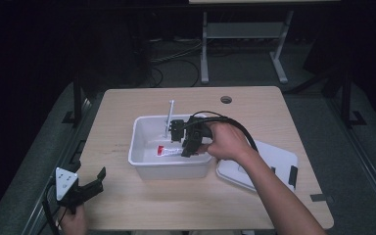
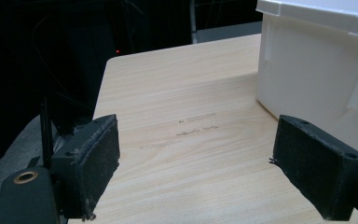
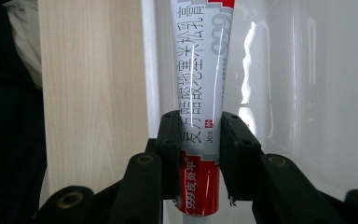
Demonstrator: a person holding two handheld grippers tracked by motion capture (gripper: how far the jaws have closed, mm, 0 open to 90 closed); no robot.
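Black pads of the right gripper (image 3: 198, 154) clamp a white-and-red ointment tube (image 3: 200, 88) inside the white bin (image 1: 142, 169); left gripper (image 2: 196, 163) hovers, jaws spread, holding nothing.

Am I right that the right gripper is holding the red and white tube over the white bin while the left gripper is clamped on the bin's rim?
Not quite. The left gripper is open and holds nothing; it sits over bare table beside the white bin, as the left gripper view shows. The rest stands: the right gripper is shut on the red and white tube over the bin.
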